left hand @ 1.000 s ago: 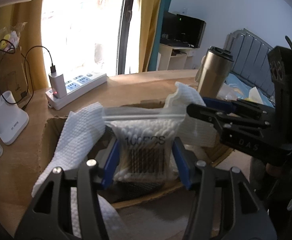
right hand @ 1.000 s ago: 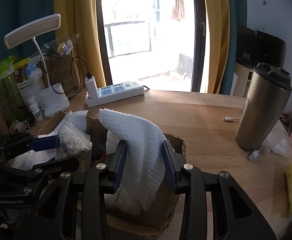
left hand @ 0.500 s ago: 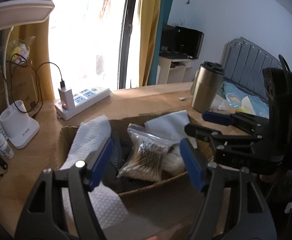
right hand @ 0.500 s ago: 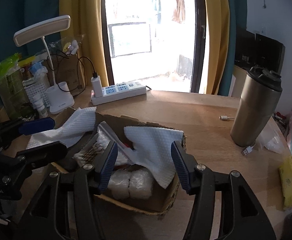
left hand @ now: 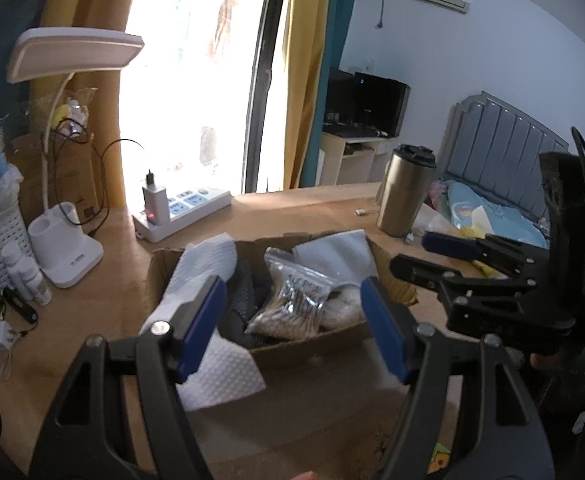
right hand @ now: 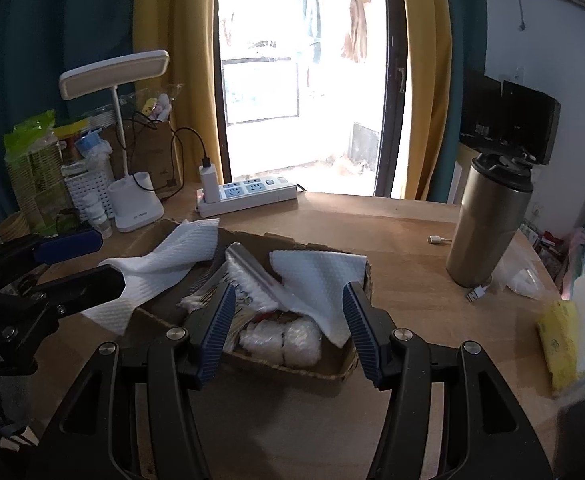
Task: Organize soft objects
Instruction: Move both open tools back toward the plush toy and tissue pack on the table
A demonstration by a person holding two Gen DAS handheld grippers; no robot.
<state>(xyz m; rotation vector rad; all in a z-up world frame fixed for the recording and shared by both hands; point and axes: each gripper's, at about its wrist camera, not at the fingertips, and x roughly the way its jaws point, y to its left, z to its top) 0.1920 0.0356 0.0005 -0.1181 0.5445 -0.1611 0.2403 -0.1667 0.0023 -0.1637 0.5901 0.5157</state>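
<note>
Blue-padded fingers of the left gripper and right gripper gape wide, holding nothing; just beyond, the shallow brown cardboard box on the wooden desk holds a clear zip bag of cotton swabs, white cotton balls and two white embossed paper towels draped over its rims; farther back stands a steel tumbler.

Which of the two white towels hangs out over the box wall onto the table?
The white towel on the lamp side: it spills over the cardboard box wall onto the table. The tumbler-side towel stays inside.
</note>
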